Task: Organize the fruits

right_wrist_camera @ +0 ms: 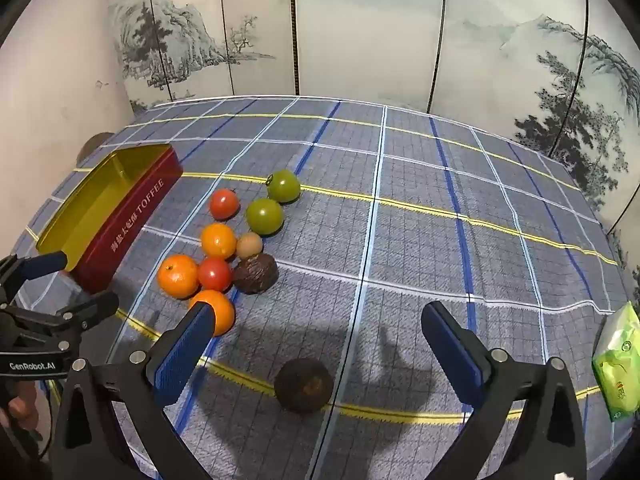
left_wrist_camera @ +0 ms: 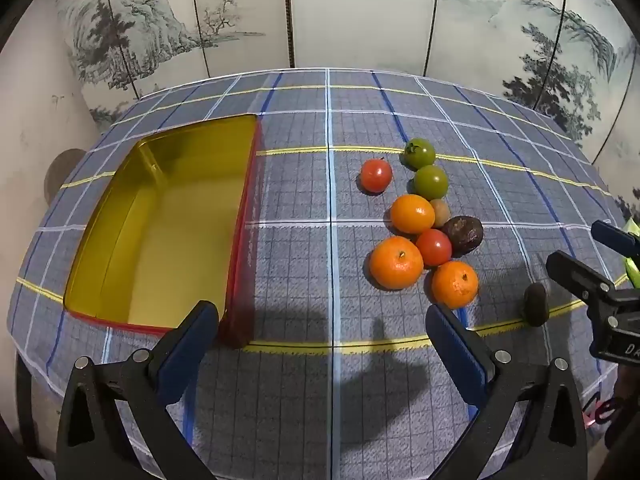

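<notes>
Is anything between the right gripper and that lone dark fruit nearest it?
Nothing visible. The right gripper is open, and the dark fruit lies alone on the tablecloth below its fingers.

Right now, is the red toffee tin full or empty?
Empty. The tin shows only its bare gold inside, and all the fruits sit on the tablecloth.

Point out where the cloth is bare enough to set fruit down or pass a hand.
Free: the strip between the tin and the fruit cluster, and the cloth right of the cluster toward the green packet. The tin is empty. Crowded: the cluster itself; a lone dark fruit sits nearer.
</notes>
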